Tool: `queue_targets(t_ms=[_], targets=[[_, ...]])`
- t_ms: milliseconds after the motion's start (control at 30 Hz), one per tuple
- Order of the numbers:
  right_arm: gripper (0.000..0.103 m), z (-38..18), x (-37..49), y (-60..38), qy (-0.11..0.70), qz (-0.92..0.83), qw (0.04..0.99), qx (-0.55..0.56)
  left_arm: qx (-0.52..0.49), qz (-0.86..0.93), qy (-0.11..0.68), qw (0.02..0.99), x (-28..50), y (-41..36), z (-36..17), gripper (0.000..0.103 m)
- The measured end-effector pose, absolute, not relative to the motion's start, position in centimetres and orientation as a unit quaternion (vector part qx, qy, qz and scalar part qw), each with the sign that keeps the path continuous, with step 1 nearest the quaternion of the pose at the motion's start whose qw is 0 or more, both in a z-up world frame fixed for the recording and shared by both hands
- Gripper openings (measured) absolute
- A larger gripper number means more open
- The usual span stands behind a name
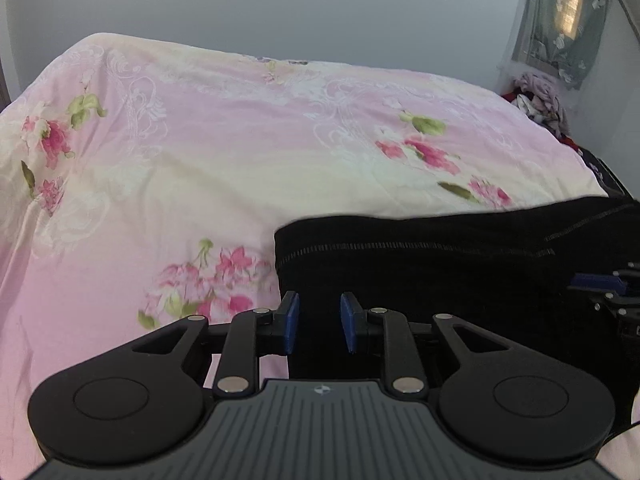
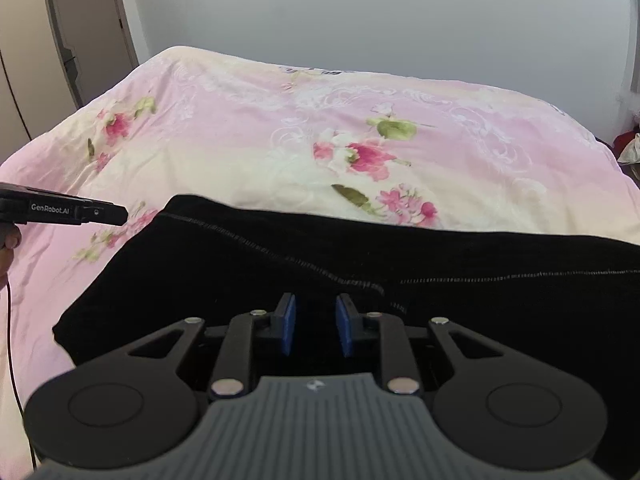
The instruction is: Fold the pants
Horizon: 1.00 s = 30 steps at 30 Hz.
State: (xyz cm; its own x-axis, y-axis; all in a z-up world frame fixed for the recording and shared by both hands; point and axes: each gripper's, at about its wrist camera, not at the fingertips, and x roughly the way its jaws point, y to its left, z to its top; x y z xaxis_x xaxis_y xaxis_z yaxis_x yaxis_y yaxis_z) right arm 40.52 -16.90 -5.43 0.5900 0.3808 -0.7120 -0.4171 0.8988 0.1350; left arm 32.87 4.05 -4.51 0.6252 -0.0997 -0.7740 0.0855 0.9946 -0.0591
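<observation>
Black pants (image 1: 460, 280) lie folded across the near edge of the bed, a line of pale stitching running along them. My left gripper (image 1: 320, 320) hovers over their left end, blue pads a narrow gap apart, with dark cloth under the gap and nothing visibly pinched. At the right edge of this view, the right gripper (image 1: 600, 284) rests low over the pants. In the right wrist view, my right gripper (image 2: 316, 324) stands over the middle of the pants (image 2: 480, 300), pads slightly apart above the cloth. The left gripper (image 2: 120, 214) juts in from the left, seen side-on.
A pink and cream floral bedspread (image 1: 240, 140) covers the bed behind the pants. A heap of clothes (image 1: 540, 104) lies at the far right by a curtained window (image 1: 564, 20). A door (image 2: 88, 28) stands at the back left. A hand (image 2: 8, 244) holds the left gripper, with a cable (image 2: 12, 340) hanging.
</observation>
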Motion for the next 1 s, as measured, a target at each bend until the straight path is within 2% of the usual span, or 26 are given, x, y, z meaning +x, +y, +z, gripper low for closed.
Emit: queue_targets(t_ms=[200, 367, 467, 600, 700, 833, 900, 1000], targets=[[0.019, -8.6, 36.6, -17.7, 0.391, 0.197, 0.897, -0.057, -0.005, -0.044, 0.458, 0.888, 29.0, 3.3, -7.9, 0.022], [0.019, -10.6, 36.3, -19.0, 0.396, 0.194, 0.897, -0.017, -0.03, -0.024, 0.47, 0.882, 29.1, 3.3, -10.4, 0.022], [0.019, -10.4, 36.4, -19.5, 0.402, 0.197, 0.894, -0.003, -0.001, -0.013, 0.478, 0.878, 29.6, 2.5, -9.4, 0.022], [0.021, -8.0, 34.7, -22.7, 0.408, 0.191, 0.892, 0.042, 0.012, 0.003, 0.449, 0.894, 28.1, 1.9, -7.1, 0.023], [0.032, -6.6, 31.9, -27.0, 0.393, 0.164, 0.903, 0.048, 0.01, -0.006, 0.434, 0.901, 26.5, 0.5, -5.9, 0.023], [0.038, -5.5, 28.7, -34.3, 0.394, 0.103, 0.91, 0.085, 0.019, -0.039, 0.418, 0.908, 24.7, -3.2, -4.5, 0.023], [0.048, -5.2, 27.7, -37.7, 0.395, 0.068, 0.911, 0.1, 0.016, -0.058, 0.415, 0.908, 24.6, -5.5, -4.1, 0.023], [0.057, -5.0, 27.1, -43.1, 0.402, 0.018, 0.905, 0.139, 0.019, -0.075, 0.41, 0.909, 25.3, -8.6, -3.6, 0.023]])
